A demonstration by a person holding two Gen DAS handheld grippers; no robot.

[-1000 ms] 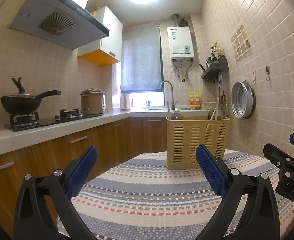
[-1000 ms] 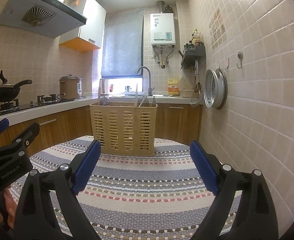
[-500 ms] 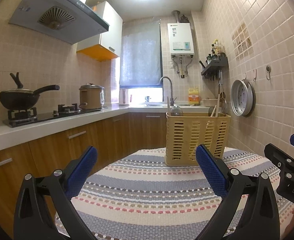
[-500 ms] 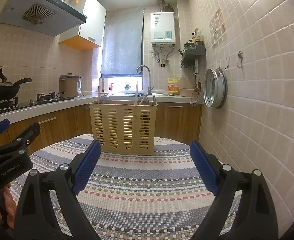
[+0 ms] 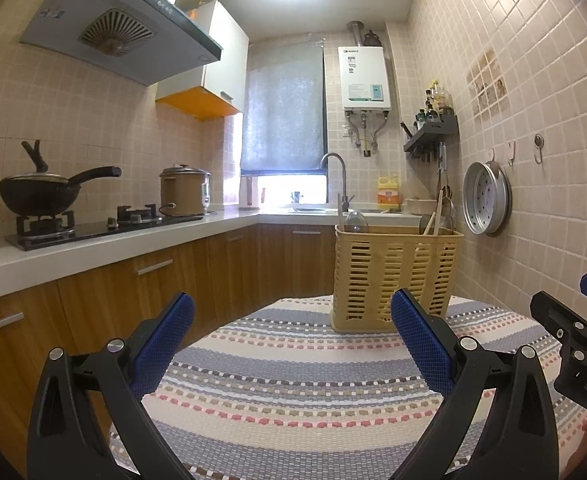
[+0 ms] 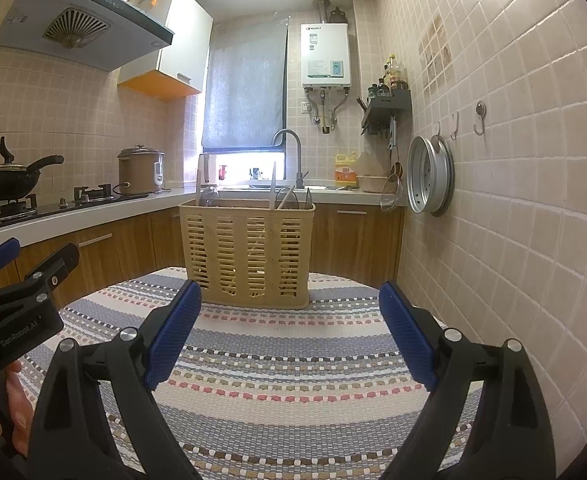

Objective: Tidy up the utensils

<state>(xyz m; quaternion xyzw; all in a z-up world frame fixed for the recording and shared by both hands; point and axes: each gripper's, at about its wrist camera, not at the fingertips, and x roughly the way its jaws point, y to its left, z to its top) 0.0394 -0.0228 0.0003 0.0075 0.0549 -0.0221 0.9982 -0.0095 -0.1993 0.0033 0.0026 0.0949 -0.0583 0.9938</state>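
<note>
A tan slotted plastic utensil basket [image 5: 395,278] stands upright at the far side of a round table covered with a striped woven cloth [image 5: 293,392]; it also shows in the right wrist view [image 6: 249,256]. Utensil handles and a clear spoon [image 5: 355,222] stick out of its top. My left gripper [image 5: 291,340] is open and empty, held above the cloth, short of the basket. My right gripper [image 6: 289,326] is open and empty, side by side with the left. Each gripper shows at the edge of the other's view.
A tiled wall [image 6: 513,220] runs close along the right, with a hanging metal steamer tray [image 6: 429,176]. A counter [image 5: 93,248] with stove, wok [image 5: 41,194] and rice cooker [image 5: 185,192] runs along the left; wooden cabinets lie beyond the table.
Both wrist views have risen and tilted slightly, so the basket sits a little lower and farther. Both grippers stay open and empty.
</note>
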